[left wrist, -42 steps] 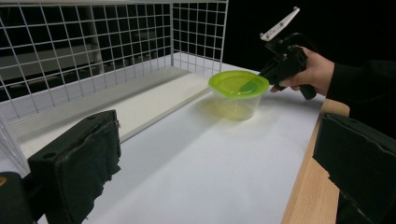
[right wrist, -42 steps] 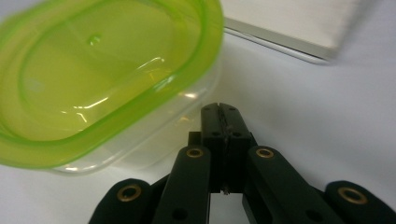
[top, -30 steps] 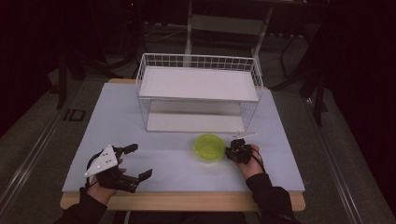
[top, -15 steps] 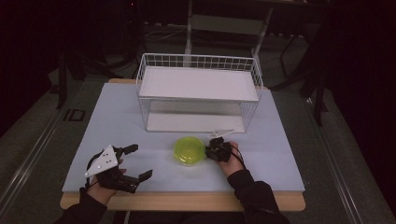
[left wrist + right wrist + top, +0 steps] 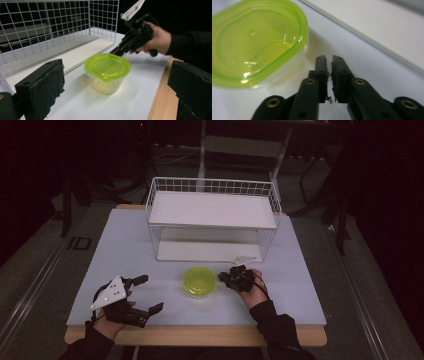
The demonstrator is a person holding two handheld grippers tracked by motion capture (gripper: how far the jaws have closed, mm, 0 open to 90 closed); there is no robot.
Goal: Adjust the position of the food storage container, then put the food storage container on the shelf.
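Observation:
A clear plastic container with a green lid (image 5: 199, 281) (image 5: 107, 67) (image 5: 254, 40) sits on the white table top, in front of the wire rack. My right gripper (image 5: 223, 278) (image 5: 329, 60) is just to its right, jaws shut with nothing between them, their tips close to the container's side. In the left gripper view, that right gripper (image 5: 117, 51) touches or nearly touches the lid's far rim. My left gripper (image 5: 145, 292) rests at the front left of the table, open and empty, pointing toward the container.
A white wire rack (image 5: 212, 217) with a flat white shelf stands at the back middle of the table (image 5: 115, 245). The wooden front edge (image 5: 200, 336) runs along the near side. Dark floor and chair legs lie beyond.
The container has slid left across the table, with my shut right gripper following close against its right side. The left gripper has stayed in place.

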